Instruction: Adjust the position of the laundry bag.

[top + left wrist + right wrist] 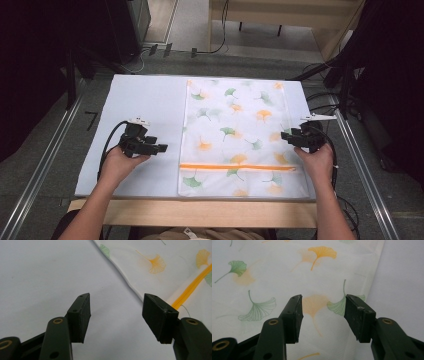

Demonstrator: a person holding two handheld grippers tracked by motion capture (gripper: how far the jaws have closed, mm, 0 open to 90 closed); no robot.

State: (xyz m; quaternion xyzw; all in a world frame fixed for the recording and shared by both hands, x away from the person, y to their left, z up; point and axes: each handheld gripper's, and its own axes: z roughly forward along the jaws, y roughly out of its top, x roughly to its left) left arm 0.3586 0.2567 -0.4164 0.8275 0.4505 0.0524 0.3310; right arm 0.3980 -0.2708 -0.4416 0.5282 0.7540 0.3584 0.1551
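A white pillowcase [235,135] printed with green and orange ginkgo leaves lies flat on the pale tabletop [140,100], with an orange zipper [237,167] running across near its front end. My left gripper [164,148] hovers open over bare table just left of the cloth's left edge [130,285], and the zipper's end [190,288] shows past its right jaw. My right gripper [286,134] is open at the cloth's right edge, jaws standing over the printed fabric [322,305] with nothing between them.
A metal rail [45,165] runs along the left of the table and another [367,180] along the right. Cables [320,95] lie beyond the right edge. A wooden strip [195,210] fronts the table. Dark equipment stands at the back left.
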